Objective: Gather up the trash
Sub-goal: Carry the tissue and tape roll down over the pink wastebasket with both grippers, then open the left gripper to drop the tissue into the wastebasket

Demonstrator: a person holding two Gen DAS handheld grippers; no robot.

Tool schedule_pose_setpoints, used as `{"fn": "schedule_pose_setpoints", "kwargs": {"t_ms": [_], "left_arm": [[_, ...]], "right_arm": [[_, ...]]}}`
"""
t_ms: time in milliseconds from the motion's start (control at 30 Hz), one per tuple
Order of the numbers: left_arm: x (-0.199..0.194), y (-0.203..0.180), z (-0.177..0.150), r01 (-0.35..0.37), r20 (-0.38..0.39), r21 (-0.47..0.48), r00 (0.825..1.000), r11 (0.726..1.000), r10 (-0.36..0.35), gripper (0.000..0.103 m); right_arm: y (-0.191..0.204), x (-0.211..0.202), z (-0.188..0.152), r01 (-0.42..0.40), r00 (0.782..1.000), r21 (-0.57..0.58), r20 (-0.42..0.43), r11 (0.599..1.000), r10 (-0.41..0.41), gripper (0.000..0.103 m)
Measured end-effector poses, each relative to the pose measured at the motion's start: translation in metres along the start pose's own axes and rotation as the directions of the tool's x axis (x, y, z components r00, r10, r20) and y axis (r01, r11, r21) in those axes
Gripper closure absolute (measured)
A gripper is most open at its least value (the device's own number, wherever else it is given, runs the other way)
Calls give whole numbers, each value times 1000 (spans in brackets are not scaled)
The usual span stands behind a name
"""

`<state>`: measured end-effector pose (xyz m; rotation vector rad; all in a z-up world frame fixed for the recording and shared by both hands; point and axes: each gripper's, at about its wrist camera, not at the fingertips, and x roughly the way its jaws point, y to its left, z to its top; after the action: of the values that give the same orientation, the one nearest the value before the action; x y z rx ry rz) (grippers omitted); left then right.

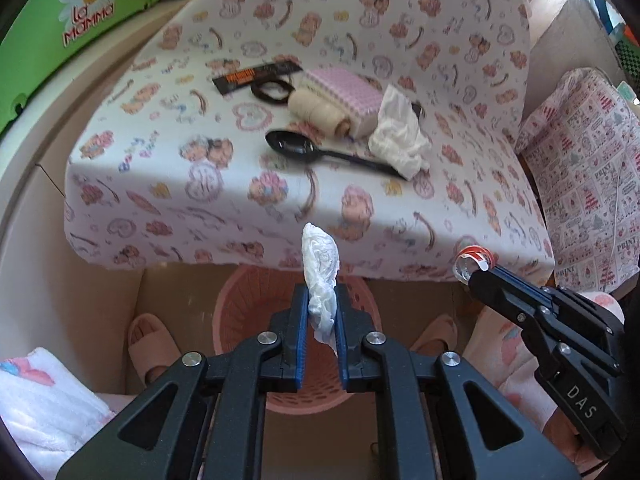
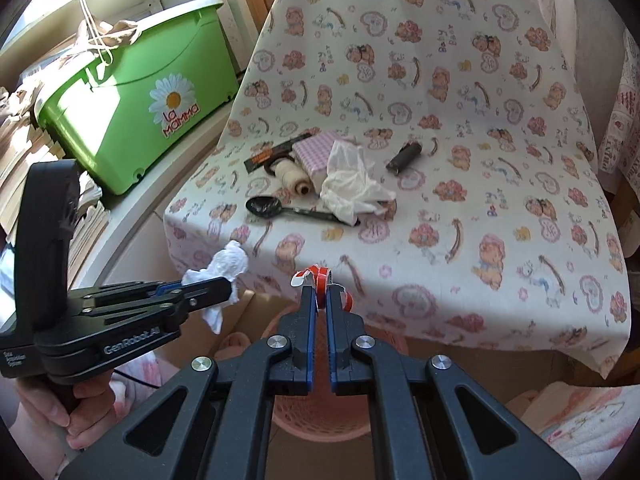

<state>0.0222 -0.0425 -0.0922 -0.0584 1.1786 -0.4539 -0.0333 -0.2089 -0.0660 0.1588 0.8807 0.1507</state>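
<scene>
My left gripper (image 1: pixel 322 294) is shut on a crumpled white tissue (image 1: pixel 320 268), held over the pink laundry-style basket (image 1: pixel 236 312) on the floor. The right gripper (image 2: pixel 319 290) is shut on a small red-and-white wrapper (image 2: pixel 320 276), in front of the cushion's edge and above the same basket (image 2: pixel 320 420). Each view shows the other gripper: the right one (image 1: pixel 474 270) with the wrapper (image 1: pixel 474 256), the left one (image 2: pixel 230 284) with the tissue (image 2: pixel 228 264). Another crumpled white tissue (image 2: pixel 348 188) lies on the patterned seat cushion (image 2: pixel 480 280).
On the cushion lie a black spoon (image 2: pixel 280 208), a twine spool (image 2: pixel 294 178), a pink checked box (image 2: pixel 316 152), a black-orange packet (image 2: pixel 276 152) and a small dark cylinder (image 2: pixel 404 158). A green tub (image 2: pixel 132 96) stands at left. Pink slippers (image 1: pixel 150 344) flank the basket.
</scene>
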Motion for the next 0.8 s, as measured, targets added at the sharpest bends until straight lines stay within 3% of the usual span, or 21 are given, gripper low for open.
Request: {"fn": "schedule_pose_setpoints", "kwargs": {"t_ms": [133,267,467,667,733,800], "left_arm": [[20,-8,-7,-43,-79,36,996,998,46,91],[50,-1,-12,-131,-156,31,979,991,134,91],[91,15,-18,-155,-280,-11,949,988,146,91],[114,21,-24,-185,-352,-19,921,983,166,90],[114,21,-24,-186,-358,-18,918,982,168,86],[114,21,-23,-195,-350,-14,920,981,178,75]], "right_arm": [[0,16,-9,2,997,-3,-82,1000,-2,97],[-5,42,-18,-14,983,15,-182,1000,17,97],[-14,82,-34,50,957,9,-287,999,-46,97],[-29,117,-46,98,923,61,-379,993,-68,97],[-31,121,-48,87,917,71,-395,994,-52,97],[-33,123,-49,64,913,90,-407,994,-22,95]]}}
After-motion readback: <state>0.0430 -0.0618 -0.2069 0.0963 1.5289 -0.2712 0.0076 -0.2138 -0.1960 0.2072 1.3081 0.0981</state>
